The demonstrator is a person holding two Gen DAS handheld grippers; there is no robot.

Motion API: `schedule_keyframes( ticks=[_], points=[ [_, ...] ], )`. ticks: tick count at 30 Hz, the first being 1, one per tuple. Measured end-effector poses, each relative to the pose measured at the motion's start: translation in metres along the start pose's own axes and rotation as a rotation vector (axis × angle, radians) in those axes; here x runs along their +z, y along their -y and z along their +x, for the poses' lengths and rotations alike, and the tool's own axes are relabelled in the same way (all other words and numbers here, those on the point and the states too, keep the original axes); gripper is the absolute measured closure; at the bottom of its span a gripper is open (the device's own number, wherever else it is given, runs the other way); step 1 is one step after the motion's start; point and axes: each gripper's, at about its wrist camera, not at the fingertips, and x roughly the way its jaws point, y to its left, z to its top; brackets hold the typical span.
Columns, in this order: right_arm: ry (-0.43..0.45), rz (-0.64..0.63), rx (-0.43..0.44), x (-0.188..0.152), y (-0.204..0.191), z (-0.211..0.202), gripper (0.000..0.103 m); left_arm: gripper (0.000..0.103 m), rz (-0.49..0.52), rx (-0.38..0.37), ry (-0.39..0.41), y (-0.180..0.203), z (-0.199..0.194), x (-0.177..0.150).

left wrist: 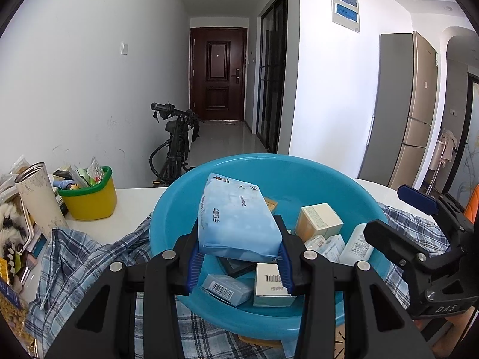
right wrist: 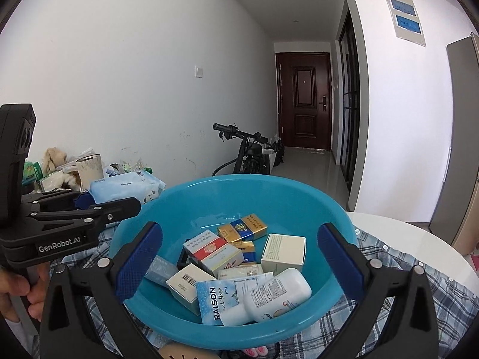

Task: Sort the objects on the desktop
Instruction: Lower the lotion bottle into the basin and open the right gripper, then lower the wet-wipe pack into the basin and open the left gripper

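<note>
Left wrist only: left tool (left wrist: 239,257) gripping wipes pack (left wrist: 238,221).

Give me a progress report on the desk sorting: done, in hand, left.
Done: the blue basin already holds small boxes, including a red and white box, plus a white bottle. In hand: the left gripper is shut on a wipes pack, held over the basin. The right gripper is open and holds nothing. Left: the clutter beside the basin, such as the metal cup and the yellow bin.

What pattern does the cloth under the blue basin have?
Blue-and-white plaid cloth, seen best in the right wrist view.
</note>
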Motion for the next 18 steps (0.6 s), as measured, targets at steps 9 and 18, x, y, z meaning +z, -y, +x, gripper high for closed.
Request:
schedule_keyframes(
  ticks=[9, 18],
  points=[
    [-0.031, 0.017, 0.012, -0.004, 0.003, 0.006, 0.0, 0.059, -0.012, 0.006, -0.036, -0.003, 0.016, -0.008],
    [-0.052, 0.07, 0.06, -0.006, 0.008, 0.01, 0.0, 0.059, -0.007, 0.028, -0.042, -0.003, 0.019, -0.01]
  ],
)
